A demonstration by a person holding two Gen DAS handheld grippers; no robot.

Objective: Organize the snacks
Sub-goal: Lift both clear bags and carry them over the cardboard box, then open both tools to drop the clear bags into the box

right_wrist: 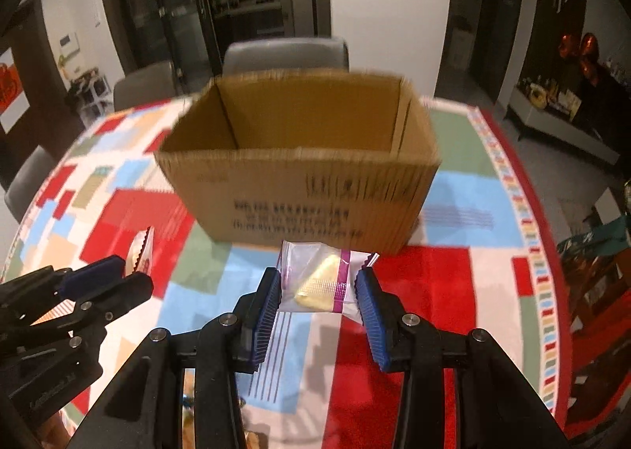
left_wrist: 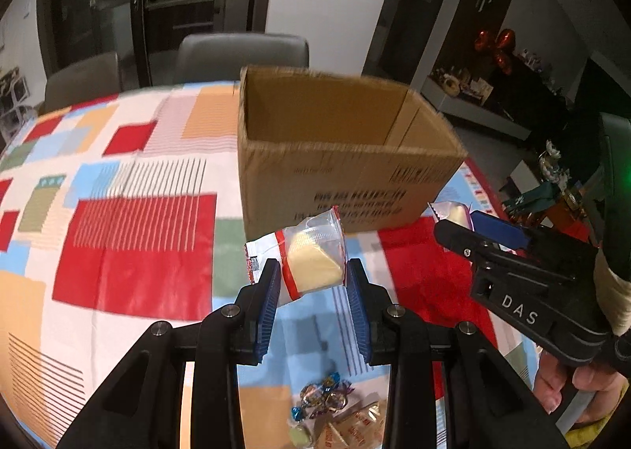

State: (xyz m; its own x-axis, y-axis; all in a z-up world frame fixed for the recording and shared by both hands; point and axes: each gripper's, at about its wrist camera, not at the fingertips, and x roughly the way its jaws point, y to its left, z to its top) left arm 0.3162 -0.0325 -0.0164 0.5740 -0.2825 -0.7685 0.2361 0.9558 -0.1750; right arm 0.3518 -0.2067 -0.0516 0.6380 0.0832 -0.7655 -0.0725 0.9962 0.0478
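Observation:
An open brown cardboard box (left_wrist: 347,157) stands on the table; it also shows in the right wrist view (right_wrist: 299,180). My left gripper (left_wrist: 313,275) is shut on a clear snack packet with red bands (left_wrist: 311,259), held above the table in front of the box. My right gripper (right_wrist: 319,283) is shut on a clear snack packet with purple bands (right_wrist: 323,281), also in front of the box. The right gripper shows at the right of the left wrist view (left_wrist: 465,228), the left gripper at the left of the right wrist view (right_wrist: 118,275).
The table wears a patchwork cloth in red, blue and white (left_wrist: 130,244). Several wrapped candies and small packets (left_wrist: 335,417) lie near the front edge under my left gripper. Grey chairs (left_wrist: 240,54) stand behind the table. A dark sideboard (left_wrist: 493,94) is at the right.

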